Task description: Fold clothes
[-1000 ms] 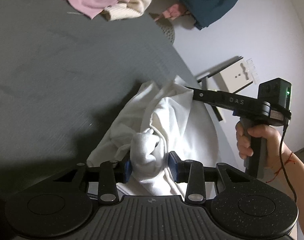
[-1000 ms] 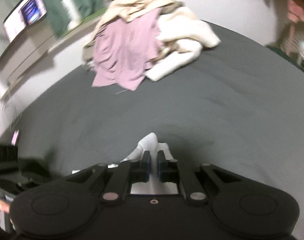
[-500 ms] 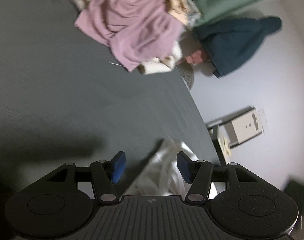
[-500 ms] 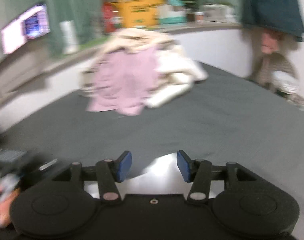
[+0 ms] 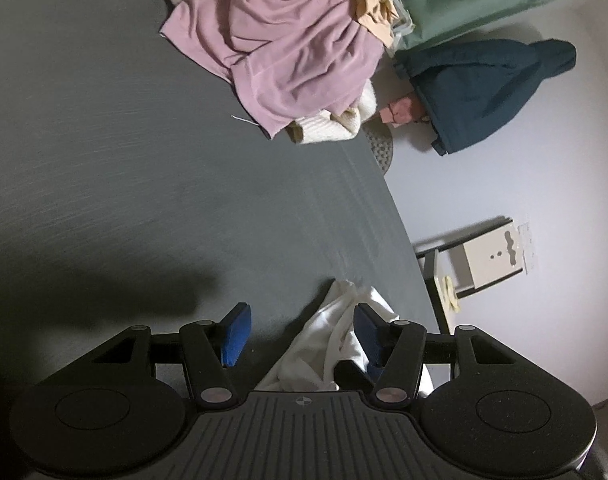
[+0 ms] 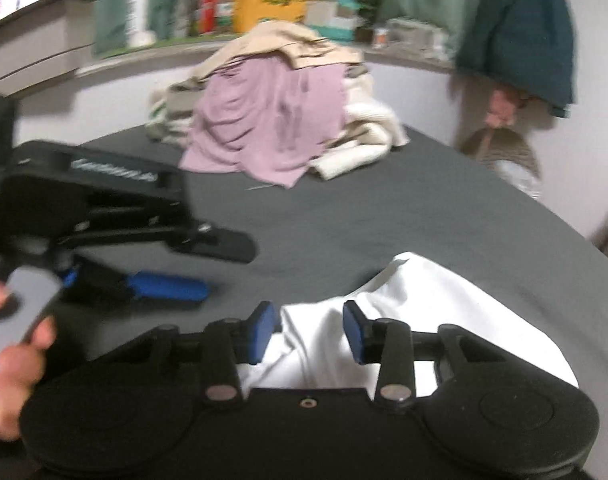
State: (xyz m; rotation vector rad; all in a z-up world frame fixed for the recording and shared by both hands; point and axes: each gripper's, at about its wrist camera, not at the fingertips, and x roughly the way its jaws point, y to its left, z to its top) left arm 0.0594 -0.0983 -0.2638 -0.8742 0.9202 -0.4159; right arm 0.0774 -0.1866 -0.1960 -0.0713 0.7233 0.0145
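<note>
I read the white garment [image 6: 423, 304] as lying crumpled at the near right edge of the grey bed [image 5: 144, 160], directly under both claws. The right claw [image 6: 309, 330] sits over it, jaws closing, cloth between the pads but not visibly pinched. The left claw [image 5: 300, 332] stands about half open and holds nothing; the cloth lies against its right pad only. The garment's long axis appears to run from the near edge toward the far pile of pink and cream clothes [image 5: 288, 40]. I judge the right claw nearer for the next grasp; the left must shift right to reach cloth.
</note>
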